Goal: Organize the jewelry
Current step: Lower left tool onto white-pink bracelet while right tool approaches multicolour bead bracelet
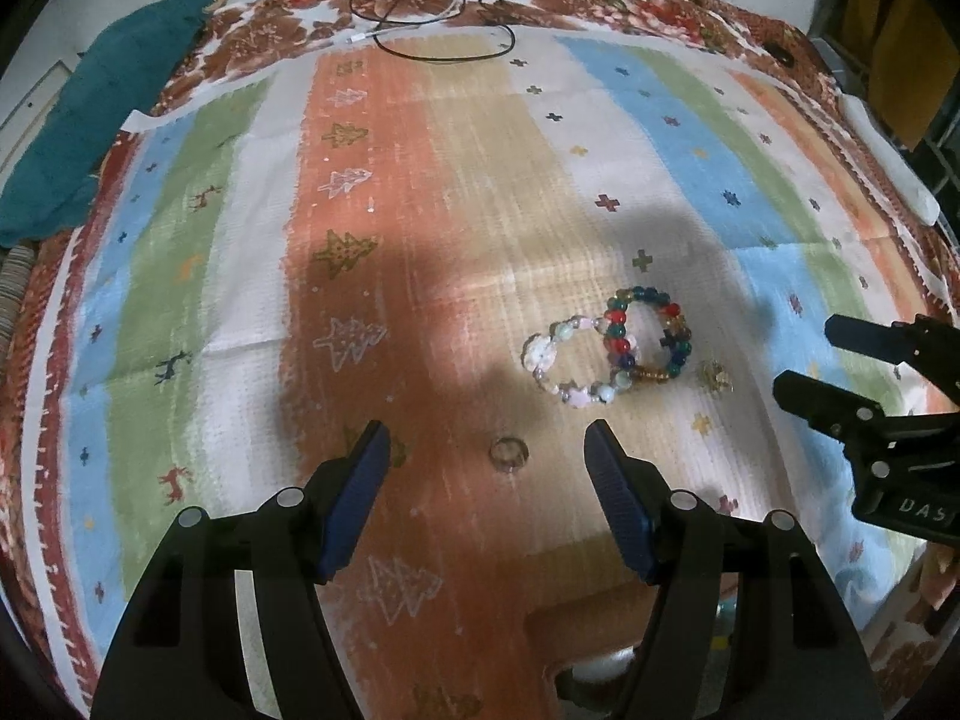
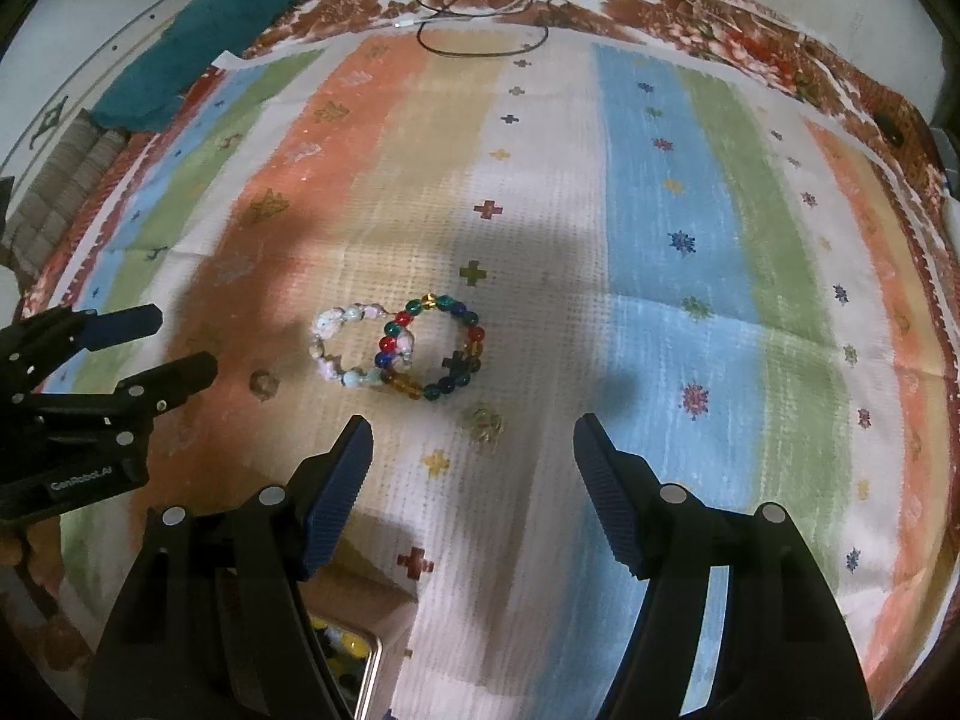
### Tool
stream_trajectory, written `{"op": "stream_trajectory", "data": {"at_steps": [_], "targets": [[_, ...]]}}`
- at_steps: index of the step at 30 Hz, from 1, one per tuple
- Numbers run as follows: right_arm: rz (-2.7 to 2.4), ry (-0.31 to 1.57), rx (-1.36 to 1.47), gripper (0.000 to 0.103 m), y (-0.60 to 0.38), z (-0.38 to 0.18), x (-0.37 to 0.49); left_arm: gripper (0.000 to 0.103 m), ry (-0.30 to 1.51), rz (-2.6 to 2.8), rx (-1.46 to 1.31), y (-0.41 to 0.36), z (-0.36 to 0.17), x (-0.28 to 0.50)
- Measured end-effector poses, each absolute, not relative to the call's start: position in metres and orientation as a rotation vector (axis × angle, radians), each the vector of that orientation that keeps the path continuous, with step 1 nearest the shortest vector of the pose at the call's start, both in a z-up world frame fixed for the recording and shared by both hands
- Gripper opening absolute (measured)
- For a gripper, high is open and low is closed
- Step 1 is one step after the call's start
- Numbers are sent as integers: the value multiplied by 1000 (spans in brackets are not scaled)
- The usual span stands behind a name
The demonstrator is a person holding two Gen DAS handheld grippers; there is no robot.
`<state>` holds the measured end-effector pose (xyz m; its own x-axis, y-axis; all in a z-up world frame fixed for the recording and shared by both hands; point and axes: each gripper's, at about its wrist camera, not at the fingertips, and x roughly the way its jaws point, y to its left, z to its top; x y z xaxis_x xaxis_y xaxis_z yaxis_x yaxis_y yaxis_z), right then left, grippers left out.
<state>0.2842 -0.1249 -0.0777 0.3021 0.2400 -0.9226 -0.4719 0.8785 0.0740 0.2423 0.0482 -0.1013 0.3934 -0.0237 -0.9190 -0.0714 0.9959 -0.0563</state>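
A pale pink-white bead bracelet (image 1: pixel 561 363) (image 2: pixel 345 348) and a multicoloured bead bracelet (image 1: pixel 651 333) (image 2: pixel 438 348) lie overlapping on the striped cloth. A small ring (image 1: pixel 509 453) (image 2: pixel 264 383) lies on the orange stripe, just ahead of my left gripper (image 1: pixel 487 468), which is open and empty. A small gold-coloured trinket (image 1: pixel 715 376) (image 2: pixel 482 422) lies right of the bracelets, just ahead of my right gripper (image 2: pixel 473 468), also open and empty. Each gripper shows in the other's view, the right (image 1: pixel 810 360) and the left (image 2: pixel 180 342).
A box with a mirrored lid and beads (image 2: pixel 354 654) sits at the near edge under the grippers. A teal cloth (image 1: pixel 102 96) lies at the far left, a black cable (image 1: pixel 444 30) at the far edge, a white object (image 1: pixel 888 162) at the right edge.
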Motion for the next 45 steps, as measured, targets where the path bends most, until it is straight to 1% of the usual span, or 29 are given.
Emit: {"op": "stream_trajectory", "data": {"at_steps": [11,17,19,26,27,29,33,38,41,42,44,45], "targets": [[453,1177,-244,70,-118,-94,304,67,1190,-3,-69,45,-118,262],[450,1210,-244,70,-116,-108,316,67,1207,-19,-94,49,-129,274],[449,1220,-249,69,-115,-112,318,64,1218,-10,-81,49,-134,279],[450,1234,-267,69,-107,-119,328,64,1236,-23,-72,46,-141,291],[451,1238,-270,69,-106,-121,329,62,1240,-25,-71,46,-143,292],[456,1249,-280,64,-104,-125,332,60,1251,-28,-68,45,-148,295],[461,1261,-290,63,-100,-132,335,57,1263,-44,-68,44,-156,300],[467,1273,-320,54,-93,-142,338,53,1281,-72,-58,39,-167,306],[468,1272,-335,52,-90,-147,339,52,1266,-76,-13,34,-170,308],[467,1269,-339,51,-90,-148,339,50,1267,-75,-8,33,-171,309],[460,1261,-353,46,-88,-150,340,42,1267,-68,4,32,-172,312],[457,1259,-357,42,-88,-151,341,35,1267,-66,5,32,-172,313]]}}
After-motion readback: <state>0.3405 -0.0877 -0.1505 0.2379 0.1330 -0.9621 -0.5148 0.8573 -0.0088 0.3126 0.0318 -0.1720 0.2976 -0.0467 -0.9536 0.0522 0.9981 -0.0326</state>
